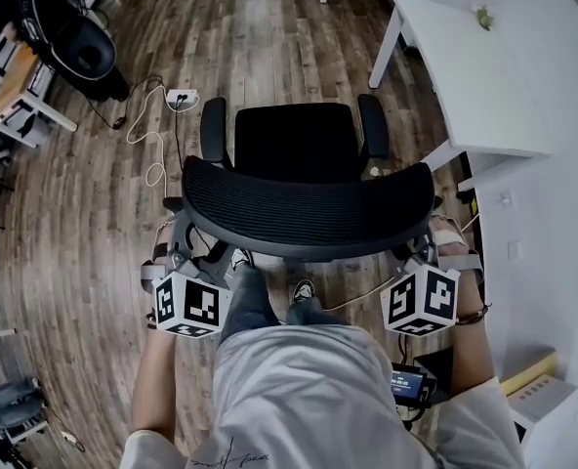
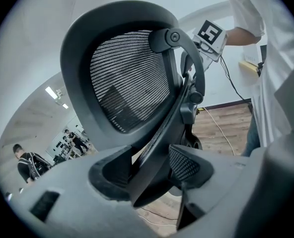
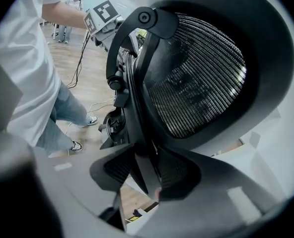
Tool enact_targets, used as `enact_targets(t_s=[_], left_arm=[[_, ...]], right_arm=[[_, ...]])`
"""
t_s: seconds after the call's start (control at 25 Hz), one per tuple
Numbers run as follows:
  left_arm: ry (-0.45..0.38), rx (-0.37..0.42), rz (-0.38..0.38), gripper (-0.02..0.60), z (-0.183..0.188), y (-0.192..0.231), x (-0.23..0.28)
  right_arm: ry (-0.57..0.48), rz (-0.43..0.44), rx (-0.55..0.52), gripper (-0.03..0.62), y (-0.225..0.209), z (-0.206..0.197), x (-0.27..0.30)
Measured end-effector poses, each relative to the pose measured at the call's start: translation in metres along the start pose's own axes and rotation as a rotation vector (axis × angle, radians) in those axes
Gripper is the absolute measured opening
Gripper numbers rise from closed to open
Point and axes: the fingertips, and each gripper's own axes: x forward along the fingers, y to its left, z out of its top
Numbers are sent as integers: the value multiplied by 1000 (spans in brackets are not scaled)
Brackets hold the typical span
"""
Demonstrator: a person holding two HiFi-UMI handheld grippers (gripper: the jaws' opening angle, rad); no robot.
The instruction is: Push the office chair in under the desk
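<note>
A black office chair stands in front of me, seat (image 1: pixel 294 140) towards the white desk (image 1: pixel 484 86) at the upper right and mesh backrest (image 1: pixel 309 208) nearest me. My left gripper (image 1: pixel 193 254) is at the backrest's left end. In the left gripper view its jaws (image 2: pixel 149 175) stand wide on either side of the backrest's rim (image 2: pixel 157 148), with a gap of light at one pad. My right gripper (image 1: pixel 418 254) is at the right end. In the right gripper view (image 3: pixel 147 175) both pads lie against the rim (image 3: pixel 146 175).
A power strip (image 1: pixel 182 96) with a white cable lies on the wood floor left of the chair. Another black chair (image 1: pixel 74 47) and shelving stand at the upper left. A white wall and a box (image 1: pixel 543 399) are on the right. My feet (image 1: pixel 302 289) are behind the backrest.
</note>
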Motion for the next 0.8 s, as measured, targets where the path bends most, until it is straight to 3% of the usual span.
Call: enact_targets(t_s=[0.24, 0.8], left_arm=[[-25, 14, -34, 235, -4, 8, 2], [-90, 87, -73, 229, 0, 51, 41]], right_arm=[[29, 29, 18, 153, 1, 7, 2], [91, -47, 115, 164, -23, 15, 21]])
